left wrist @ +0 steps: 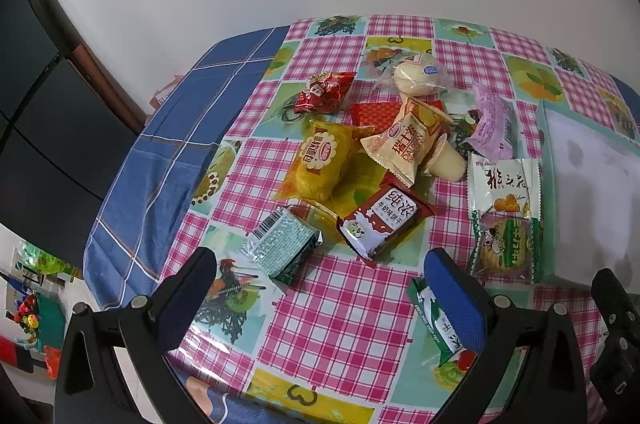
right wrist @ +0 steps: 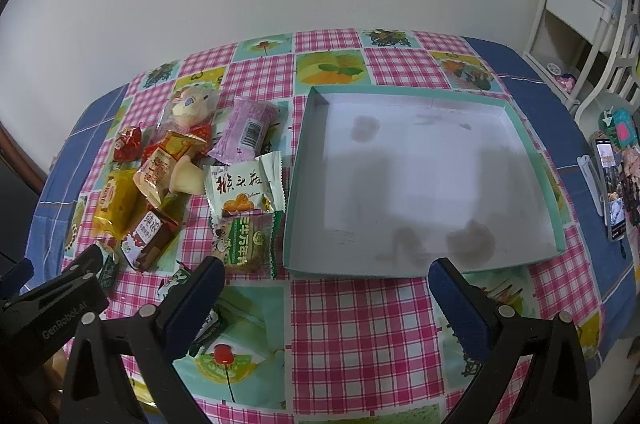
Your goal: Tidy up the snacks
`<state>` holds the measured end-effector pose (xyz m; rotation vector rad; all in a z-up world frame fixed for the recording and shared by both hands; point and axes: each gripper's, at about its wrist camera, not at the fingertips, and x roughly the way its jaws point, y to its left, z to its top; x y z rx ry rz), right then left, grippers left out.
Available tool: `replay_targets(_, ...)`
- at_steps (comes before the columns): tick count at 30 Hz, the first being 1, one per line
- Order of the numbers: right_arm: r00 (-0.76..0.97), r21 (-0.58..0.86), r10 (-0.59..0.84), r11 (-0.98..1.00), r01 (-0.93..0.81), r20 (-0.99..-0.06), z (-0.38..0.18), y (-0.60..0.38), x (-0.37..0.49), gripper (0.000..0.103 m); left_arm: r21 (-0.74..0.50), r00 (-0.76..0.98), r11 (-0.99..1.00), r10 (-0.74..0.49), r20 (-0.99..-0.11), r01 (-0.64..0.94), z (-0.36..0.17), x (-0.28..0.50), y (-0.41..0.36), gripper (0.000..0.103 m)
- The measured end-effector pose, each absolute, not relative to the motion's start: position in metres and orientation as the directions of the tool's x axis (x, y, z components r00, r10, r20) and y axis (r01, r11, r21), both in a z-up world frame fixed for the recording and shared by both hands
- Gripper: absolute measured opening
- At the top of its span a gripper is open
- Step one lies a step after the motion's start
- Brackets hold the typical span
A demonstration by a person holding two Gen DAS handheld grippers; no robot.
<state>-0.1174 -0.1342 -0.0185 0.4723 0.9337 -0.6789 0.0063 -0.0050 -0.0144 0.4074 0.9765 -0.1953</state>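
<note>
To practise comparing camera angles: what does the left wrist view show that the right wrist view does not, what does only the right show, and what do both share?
Only the left wrist view shows the silver barcode packet in full and the dark doorway on the left. Only the right wrist view shows the whole teal box, empty, plus the white shelf and a phone. Both share the snack pile, including the yellow cake packet and purple packet, on the checked tablecloth. Both grippers are open.

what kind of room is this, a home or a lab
Most likely a home, perhaps a dining corner: a table under a pink plaid fruit-print tablecloth against a plain wall, loose snack packets beside a shallow box, and a white shelf unit holding small household items.
</note>
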Motion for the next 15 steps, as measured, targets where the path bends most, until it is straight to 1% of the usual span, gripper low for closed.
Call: replay_targets(15,0.413,0.08,-0.32,0.702,0.708,-0.852,-0.019,-0.1335,-0.1165,0.103,0.248,0.545,0.906,0.022,-0.838,0.345,-0.0167,0.0067,-0.0033,0.103)
